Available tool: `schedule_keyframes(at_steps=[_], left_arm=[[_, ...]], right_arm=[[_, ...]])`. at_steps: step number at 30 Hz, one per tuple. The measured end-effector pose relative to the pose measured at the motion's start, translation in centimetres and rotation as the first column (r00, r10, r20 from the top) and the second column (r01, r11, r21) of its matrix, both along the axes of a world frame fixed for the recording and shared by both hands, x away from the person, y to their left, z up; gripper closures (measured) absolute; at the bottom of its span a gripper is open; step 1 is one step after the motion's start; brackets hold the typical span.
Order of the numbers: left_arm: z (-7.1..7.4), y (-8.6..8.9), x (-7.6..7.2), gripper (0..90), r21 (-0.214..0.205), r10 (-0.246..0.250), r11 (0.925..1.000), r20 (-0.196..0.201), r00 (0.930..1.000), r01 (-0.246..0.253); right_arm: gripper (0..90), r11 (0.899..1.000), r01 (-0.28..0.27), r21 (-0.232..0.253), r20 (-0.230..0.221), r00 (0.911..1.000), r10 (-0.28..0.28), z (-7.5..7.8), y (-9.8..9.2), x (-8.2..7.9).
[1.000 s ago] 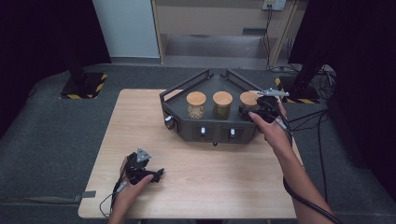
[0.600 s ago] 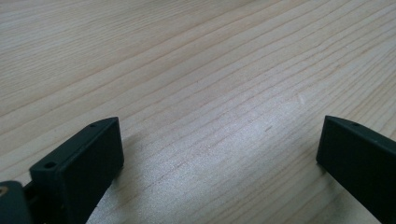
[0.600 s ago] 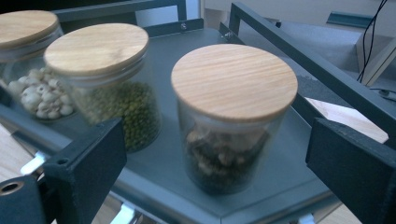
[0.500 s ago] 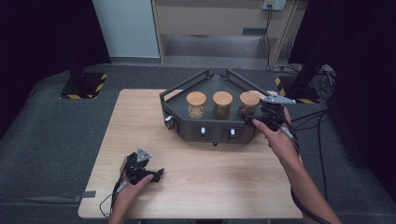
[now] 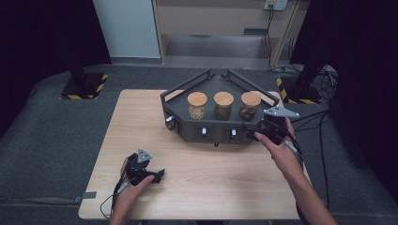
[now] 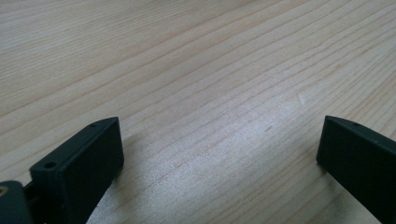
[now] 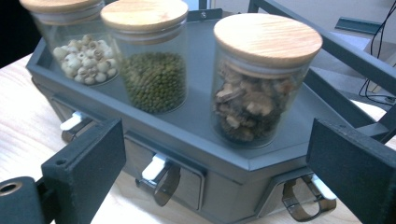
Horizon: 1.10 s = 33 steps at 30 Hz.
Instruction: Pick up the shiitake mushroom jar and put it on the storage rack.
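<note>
The jar of brown pieces [image 7: 264,79] is seen standing in the grey tray [image 5: 187,123] at the surface's [image 5: 141,122] two o'clock, released. The right tongs [image 7: 215,154] are held wide and empty just before it; against the earlier frame they have been opened and drawn back from the jar. The left tongs [image 6: 219,154] are rested wide at seven o'clock. What remains cannot be told.
</note>
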<state>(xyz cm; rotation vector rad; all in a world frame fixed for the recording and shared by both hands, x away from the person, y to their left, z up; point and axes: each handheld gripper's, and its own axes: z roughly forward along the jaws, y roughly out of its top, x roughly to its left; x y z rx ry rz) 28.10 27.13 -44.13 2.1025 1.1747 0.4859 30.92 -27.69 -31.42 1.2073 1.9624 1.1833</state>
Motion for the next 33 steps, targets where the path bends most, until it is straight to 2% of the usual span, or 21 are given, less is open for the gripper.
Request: schedule_keyframes(at_steps=[9, 17, 25, 33], left_arm=[[0.0, 0.0, 0.0, 0.0, 0.000, 0.001, 1.0000, 0.001, 1.0000, -0.001], [0.0, 0.0, 0.0, 0.0, 0.000, 0.001, 1.0000, 0.000, 1.0000, -0.001], [0.0, 0.0, 0.0, 0.0, 0.000, 0.001, 1.0000, 0.000, 1.0000, -0.001], [0.0, 0.0, 0.0, 0.0, -0.003, 0.003, 1.0000, 0.001, 1.0000, -0.003]], right_arm=[[4.5, 0.999, -0.034, -0.009, 0.000, 0.9994, 0.034, -0.9, 0.0, -1.5], [4.4, 0.999, -0.049, -0.007, -0.015, 0.9987, 0.048, -2.1, -0.1, -2.3], [4.4, 0.997, -0.076, -0.031, -0.032, 0.9967, 0.075, -3.4, 0.3, -3.2], [4.4, 0.995, -0.095, -0.035, -0.051, 0.9943, 0.093, -4.7, 0.3, -4.2]])
